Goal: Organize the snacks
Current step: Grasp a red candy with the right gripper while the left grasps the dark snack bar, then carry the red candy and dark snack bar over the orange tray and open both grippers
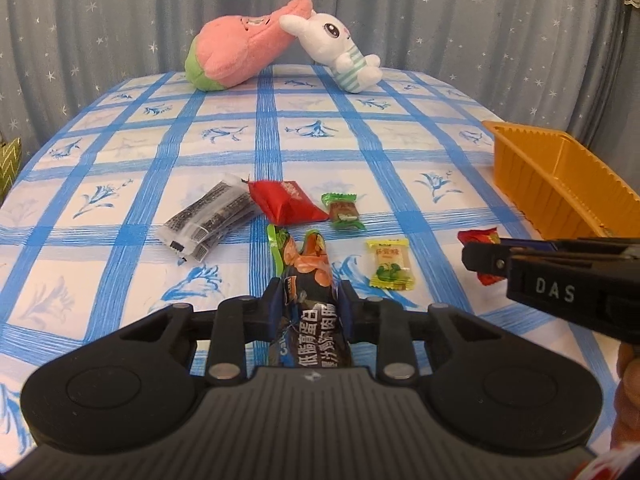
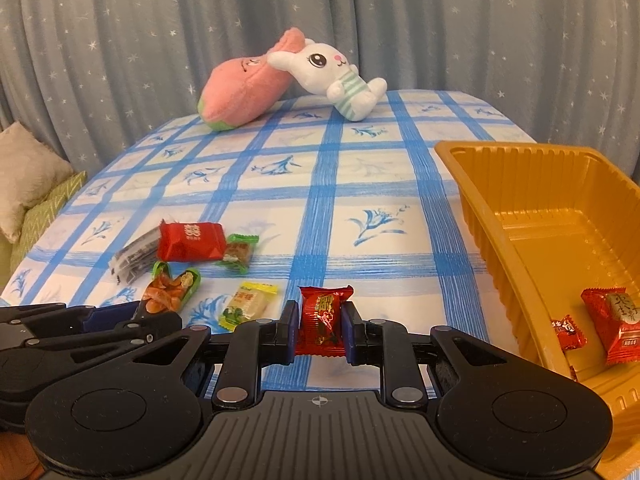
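My left gripper [image 1: 310,304] is shut on a long dark snack packet [image 1: 308,264] with an orange and green end; its far end lies on the cloth. In the right wrist view that packet [image 2: 170,292] sticks out of the left gripper [image 2: 138,314] at the lower left. My right gripper [image 2: 320,330] is shut on a red wrapped candy [image 2: 320,316], just left of the orange tray [image 2: 472,200]. From the left wrist view the right gripper [image 1: 478,258] shows side-on with the red candy [image 1: 478,237] in it.
Loose on the blue-checked cloth: clear-and-black packs [image 1: 212,216], a red packet [image 1: 284,200], a green candy [image 1: 344,212], a yellow candy [image 1: 390,264]. The tray holds red candies [image 2: 616,320]. A pink plush [image 1: 240,48] and a white rabbit [image 1: 340,48] lie at the far edge.
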A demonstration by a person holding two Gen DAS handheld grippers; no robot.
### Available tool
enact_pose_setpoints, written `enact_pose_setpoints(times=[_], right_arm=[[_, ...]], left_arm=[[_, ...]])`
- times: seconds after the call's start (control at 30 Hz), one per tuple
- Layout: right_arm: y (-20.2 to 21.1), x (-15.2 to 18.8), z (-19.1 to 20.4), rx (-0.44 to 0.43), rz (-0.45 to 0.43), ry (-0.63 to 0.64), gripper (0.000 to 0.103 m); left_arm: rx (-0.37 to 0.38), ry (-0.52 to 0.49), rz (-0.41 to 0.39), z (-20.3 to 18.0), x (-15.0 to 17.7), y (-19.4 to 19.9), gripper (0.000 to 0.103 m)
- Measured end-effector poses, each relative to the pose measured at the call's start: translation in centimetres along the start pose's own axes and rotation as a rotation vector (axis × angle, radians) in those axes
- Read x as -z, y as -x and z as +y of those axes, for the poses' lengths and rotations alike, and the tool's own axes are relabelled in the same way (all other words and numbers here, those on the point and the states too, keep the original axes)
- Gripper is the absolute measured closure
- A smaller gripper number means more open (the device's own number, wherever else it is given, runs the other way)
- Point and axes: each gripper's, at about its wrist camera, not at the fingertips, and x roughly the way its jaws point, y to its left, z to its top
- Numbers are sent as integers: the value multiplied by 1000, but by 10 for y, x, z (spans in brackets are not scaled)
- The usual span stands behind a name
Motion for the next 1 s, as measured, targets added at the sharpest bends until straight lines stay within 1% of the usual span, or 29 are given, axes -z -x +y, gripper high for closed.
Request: enact_pose_setpoints(times=[0.17, 0.37, 0.8, 1.0], right_arm=[[21, 1, 2, -7, -23, 0, 80], [55, 11, 1, -6, -42, -6, 80], [129, 39, -9, 17, -67, -56, 80], [156, 41, -18, 35, -88, -74, 80]], left_arm=[[19, 26, -8, -6, 2, 23, 77], [42, 41, -17, -20, 8, 57, 77], [75, 25, -39, -58, 18, 115, 77], [86, 19, -53, -71, 16, 133, 77]])
